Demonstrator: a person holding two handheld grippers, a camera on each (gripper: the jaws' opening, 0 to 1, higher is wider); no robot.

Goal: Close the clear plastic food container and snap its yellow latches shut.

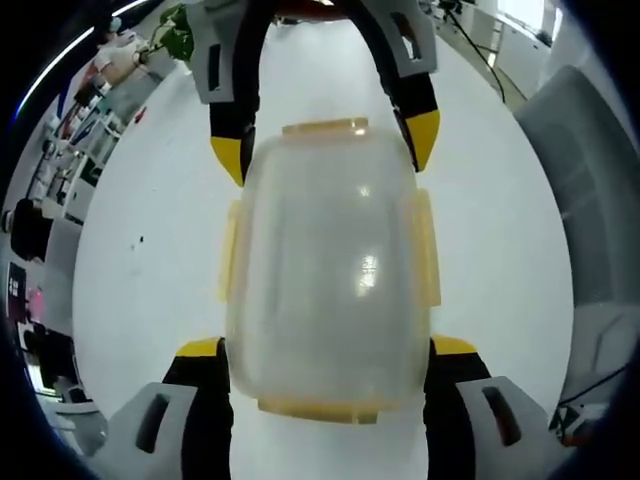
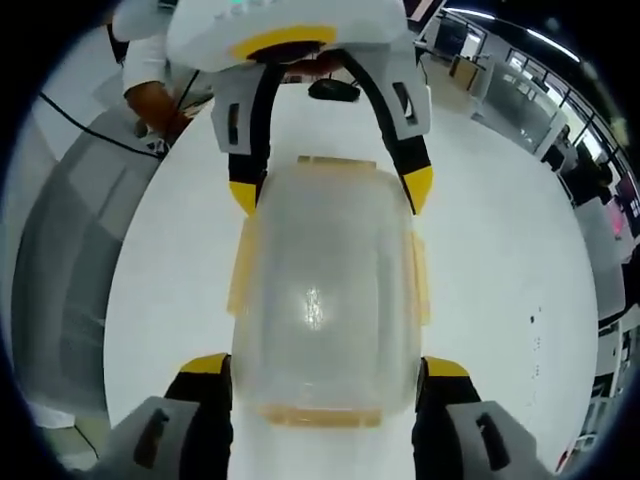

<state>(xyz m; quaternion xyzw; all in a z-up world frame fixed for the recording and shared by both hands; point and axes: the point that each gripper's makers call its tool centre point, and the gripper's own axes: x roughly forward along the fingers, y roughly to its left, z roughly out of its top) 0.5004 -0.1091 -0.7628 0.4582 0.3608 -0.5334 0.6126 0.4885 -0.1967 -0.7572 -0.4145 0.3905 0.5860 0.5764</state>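
I have the clear plastic food container (image 1: 330, 270) lying on the white table (image 1: 150, 250), caught between my two tongs from opposite ends. My left gripper (image 1: 328, 370) straddles the near end of the box in the left gripper view, its yellow-tipped jaws spread wide on either side of the walls; I cannot tell whether the pads really press the plastic or just stand beside it. My right gripper (image 2: 325, 385) does the same from the other end, jaws apart and flanking the box, and each gripper appears at the top of the other's view. Neither is clenched on anything. The lid (image 2: 325, 270) already sits down over the tub, square and level as far as I can judge, so the closing itself looks done. What is left, I reckon, is the latches: the yellow side latches (image 1: 428, 250) seem to lie flat along the long sides, but the end latch (image 1: 325, 127) appears to stick outward, and through the haze of the plastic I cannot say for certain which are snapped home.
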